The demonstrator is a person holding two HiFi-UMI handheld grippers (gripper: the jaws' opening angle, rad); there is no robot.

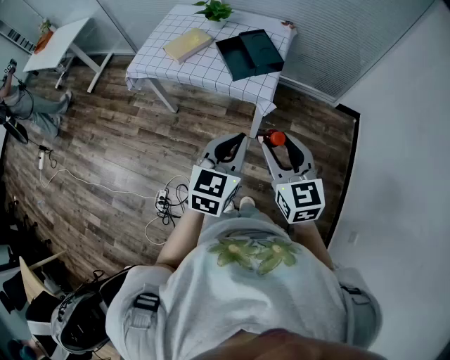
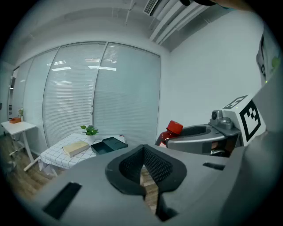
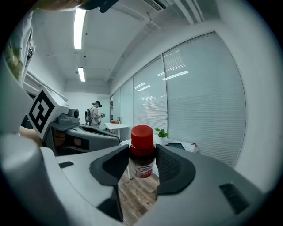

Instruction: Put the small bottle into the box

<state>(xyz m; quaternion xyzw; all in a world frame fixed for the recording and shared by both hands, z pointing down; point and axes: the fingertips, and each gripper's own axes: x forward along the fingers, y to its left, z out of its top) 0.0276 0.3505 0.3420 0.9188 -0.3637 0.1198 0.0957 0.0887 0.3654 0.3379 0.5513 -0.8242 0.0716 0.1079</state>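
A small dark bottle [image 3: 142, 152] with a red cap stands upright between the pads of my right gripper [image 3: 142, 161], which is shut on it. In the head view the bottle [image 1: 276, 138] shows at the tips of that gripper [image 1: 271, 142], held above the wood floor. My left gripper [image 1: 238, 143] is beside it, level with it; its jaws [image 2: 142, 165] are shut with nothing between them. The box [image 1: 249, 53] is dark green and open, lying on the checked table [image 1: 204, 70] some way ahead. From the left gripper view the box [image 2: 108, 145] appears far off, and the bottle [image 2: 170, 132] to the right.
On the table lie a tan flat block [image 1: 187, 43] and a potted plant [image 1: 214, 10]. A white side table [image 1: 60, 42] stands at the far left. Cables [image 1: 163, 204] trail on the floor. A person [image 3: 95, 115] stands far back in the room.
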